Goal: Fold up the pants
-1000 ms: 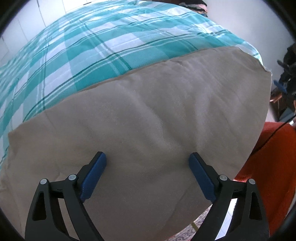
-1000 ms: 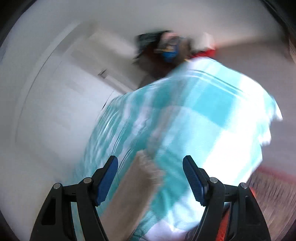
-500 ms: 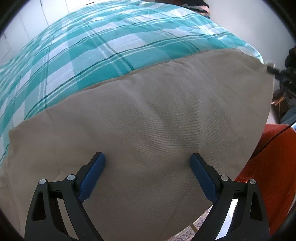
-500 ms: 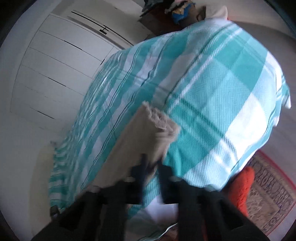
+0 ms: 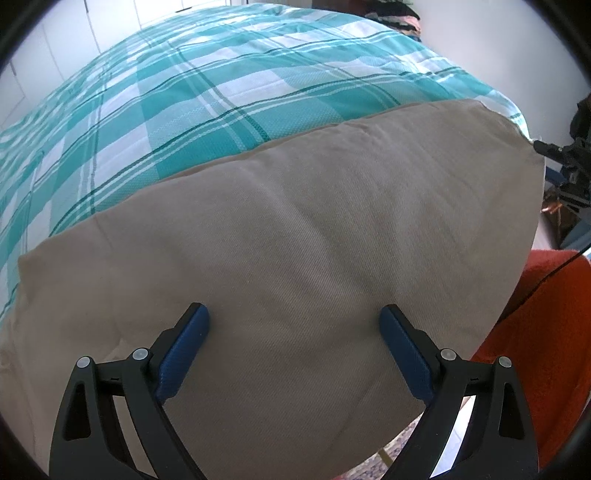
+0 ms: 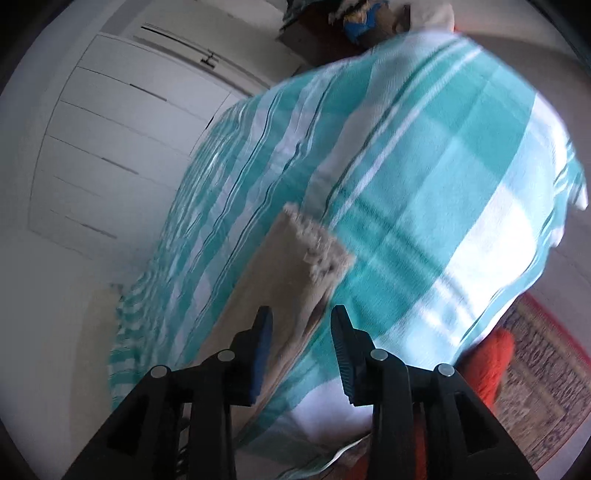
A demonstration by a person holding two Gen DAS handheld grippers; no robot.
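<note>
Beige pants (image 5: 314,240) lie flat across the near side of a bed with a teal plaid cover (image 5: 221,92). My left gripper (image 5: 293,321) hangs over them, pointing steeply down, jaws wide open and empty. In the right wrist view the pants (image 6: 291,280) run away as a narrow strip ending in a frayed hem. My right gripper (image 6: 301,317) sits at their near edge, its jaws opening. The cloth edge lies between the pads, which stand apart from it. In the left wrist view the right gripper (image 5: 543,146) shows as a dark shape at the pants' far right corner.
An orange cushion (image 5: 535,350) lies beside the bed on a patterned rug (image 6: 546,369). White wardrobe doors (image 6: 110,129) stand along the bed's far side. Clutter (image 6: 362,22) is piled beyond the bed's far end. The plaid cover (image 6: 424,184) hangs over the bed's edge.
The right gripper went from wide open to shut at the pants' edge, then parted again, and tilted down toward the bed. The pants lie smoother. The left gripper stayed still.
</note>
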